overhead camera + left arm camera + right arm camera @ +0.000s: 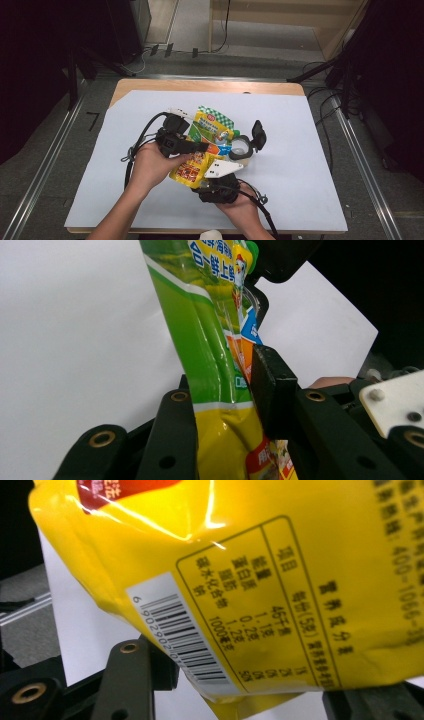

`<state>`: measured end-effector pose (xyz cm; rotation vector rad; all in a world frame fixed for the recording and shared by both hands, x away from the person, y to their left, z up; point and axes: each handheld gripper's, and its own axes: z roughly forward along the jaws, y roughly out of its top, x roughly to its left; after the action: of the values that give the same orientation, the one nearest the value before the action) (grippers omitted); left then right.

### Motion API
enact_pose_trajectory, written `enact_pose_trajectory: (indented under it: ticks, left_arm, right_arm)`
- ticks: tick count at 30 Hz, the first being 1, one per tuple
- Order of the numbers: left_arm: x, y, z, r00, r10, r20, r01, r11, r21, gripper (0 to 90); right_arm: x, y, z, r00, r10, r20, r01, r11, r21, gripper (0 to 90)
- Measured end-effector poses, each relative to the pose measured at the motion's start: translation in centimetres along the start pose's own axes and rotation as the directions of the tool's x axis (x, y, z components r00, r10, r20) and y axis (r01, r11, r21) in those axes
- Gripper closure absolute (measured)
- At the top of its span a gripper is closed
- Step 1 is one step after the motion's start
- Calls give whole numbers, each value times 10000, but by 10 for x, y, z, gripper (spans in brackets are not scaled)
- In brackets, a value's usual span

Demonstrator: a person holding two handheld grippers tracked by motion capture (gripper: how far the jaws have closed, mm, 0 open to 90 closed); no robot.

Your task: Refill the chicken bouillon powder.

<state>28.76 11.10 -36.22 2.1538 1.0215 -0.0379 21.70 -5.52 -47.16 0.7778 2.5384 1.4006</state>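
Yellow-and-green glossy plastic food pouch (202, 145) is held at frame centre above the white-covered table (300, 150) — pinched between the left gripper (235, 395) jaws. Right gripper (220, 172) jaws straddle its lower edge, clamping unclear; firmer closure is judged next.

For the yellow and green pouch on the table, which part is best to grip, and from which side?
Probably the flat middle band of the pouch, coming from its left edge, as the left gripper does: the pouch is thin there, so the jaws can straddle it, clear of the bulging yellow bottom.
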Motion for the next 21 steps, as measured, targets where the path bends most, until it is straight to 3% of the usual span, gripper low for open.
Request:
enact_pose_trajectory:
  ticks: [7, 14, 21]
  left_arm:
    - [-11, 0, 7, 9988, 309, -389, -300, 9993, 217, 776]
    - [-9, 0, 10, 9996, 288, -74, -285, 9991, 311, 758]
    - [-6, -1, 11, 9992, 336, 221, -348, 9979, 552, 646]
  right_arm:
    - [5, 2, 2, 9999, 56, 104, -59, 9996, 282, 538]
    - [5, 3, 2, 9960, 533, -724, -522, 9985, 166, 589]
    - [2, 3, 1, 9857, 1005, -1352, -1014, 9948, 2, 594]
